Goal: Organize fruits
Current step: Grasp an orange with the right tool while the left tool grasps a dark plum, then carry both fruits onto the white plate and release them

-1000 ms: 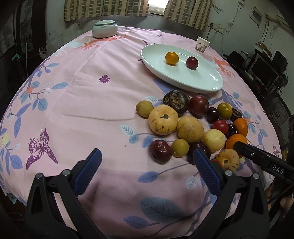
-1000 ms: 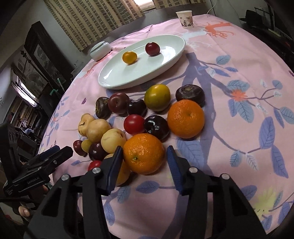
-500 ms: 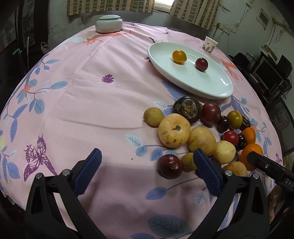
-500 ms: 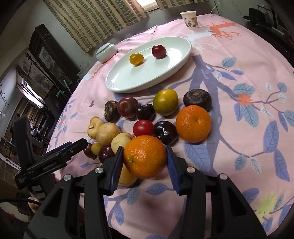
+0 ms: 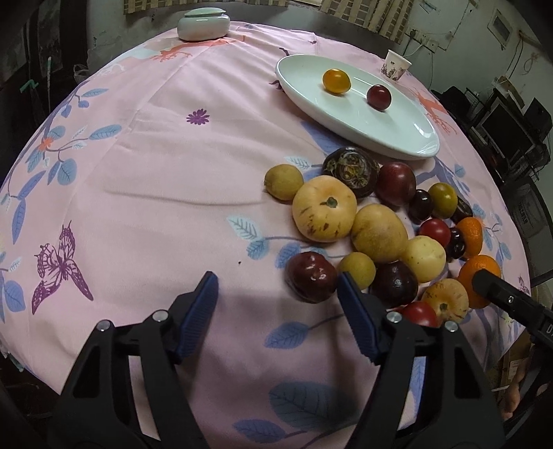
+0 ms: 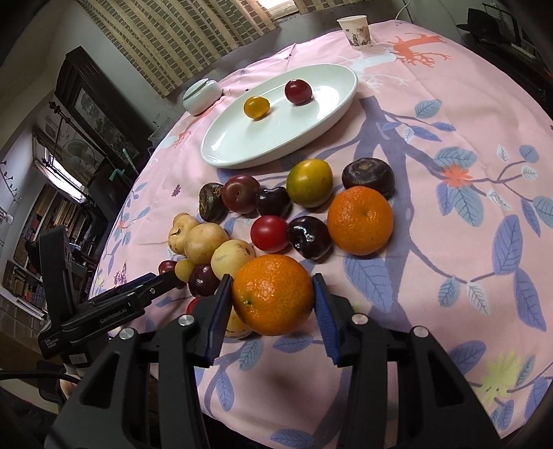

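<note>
A pile of several fruits lies on the pink floral cloth in front of a white oval plate (image 5: pixel 408 138) (image 6: pixel 331 110). The plate holds a yellow-orange fruit (image 5: pixel 336 80) (image 6: pixel 256 107) and a dark red plum (image 5: pixel 378 97) (image 6: pixel 298 91). My right gripper (image 6: pixel 273 300) is shut on an orange (image 6: pixel 273 293), lifted just above the pile's near edge; the orange also shows in the left wrist view (image 5: pixel 478 279). My left gripper (image 5: pixel 276 311) is open and empty, its right finger beside a dark red plum (image 5: pixel 310 281) at the pile's near-left corner.
A lidded white bowl (image 5: pixel 203 23) (image 6: pixel 201 96) stands at the far side of the table. A paper cup (image 5: pixel 395 69) (image 6: pixel 356 27) stands beyond the plate. The table edge runs close below both grippers. Dark furniture surrounds the table.
My right gripper has closed on the orange and raised it slightly off the cloth. My left gripper has moved forward and right, closer to the dark red plum.
</note>
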The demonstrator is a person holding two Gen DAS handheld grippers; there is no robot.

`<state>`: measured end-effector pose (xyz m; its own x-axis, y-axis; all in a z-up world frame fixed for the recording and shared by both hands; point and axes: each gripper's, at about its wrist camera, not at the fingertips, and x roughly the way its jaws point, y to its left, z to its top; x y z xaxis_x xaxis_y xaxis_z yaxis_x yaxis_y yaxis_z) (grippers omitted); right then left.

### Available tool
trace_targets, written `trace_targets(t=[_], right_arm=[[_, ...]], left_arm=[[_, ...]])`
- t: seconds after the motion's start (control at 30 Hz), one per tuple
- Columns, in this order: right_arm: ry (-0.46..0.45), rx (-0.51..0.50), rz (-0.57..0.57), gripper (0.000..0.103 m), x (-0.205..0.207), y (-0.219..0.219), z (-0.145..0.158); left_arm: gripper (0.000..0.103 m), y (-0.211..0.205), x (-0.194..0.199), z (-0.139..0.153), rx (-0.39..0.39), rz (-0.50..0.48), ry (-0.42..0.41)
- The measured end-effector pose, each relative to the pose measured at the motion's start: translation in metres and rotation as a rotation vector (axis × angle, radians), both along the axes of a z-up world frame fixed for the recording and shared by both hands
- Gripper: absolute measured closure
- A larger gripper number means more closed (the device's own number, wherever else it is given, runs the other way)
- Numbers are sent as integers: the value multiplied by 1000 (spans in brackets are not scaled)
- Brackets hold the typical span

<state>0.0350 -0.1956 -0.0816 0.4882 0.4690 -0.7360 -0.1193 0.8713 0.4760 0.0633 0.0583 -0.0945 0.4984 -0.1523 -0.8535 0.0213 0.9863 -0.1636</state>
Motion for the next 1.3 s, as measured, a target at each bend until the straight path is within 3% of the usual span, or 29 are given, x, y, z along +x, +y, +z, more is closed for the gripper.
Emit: trace_targets(t=[0.1, 0.17, 0.23, 0.67, 1.3], right_arm=[[-1, 1, 2, 56, -2, 1, 0], [-5, 0, 4, 56, -4, 1, 1], [-8, -8, 5, 56, -5, 1, 2], [-31, -19, 17, 56, -9, 3, 7], [-63, -50, 56, 56, 1, 11, 18]], left_arm=[[31, -4, 3, 0, 12, 11, -13], [44, -7, 2, 1, -5, -8, -13], [70, -13, 0, 2, -17, -47, -16], [71, -7, -7, 15, -63, -44, -41], [71, -14, 1, 42, -53, -91, -99]])
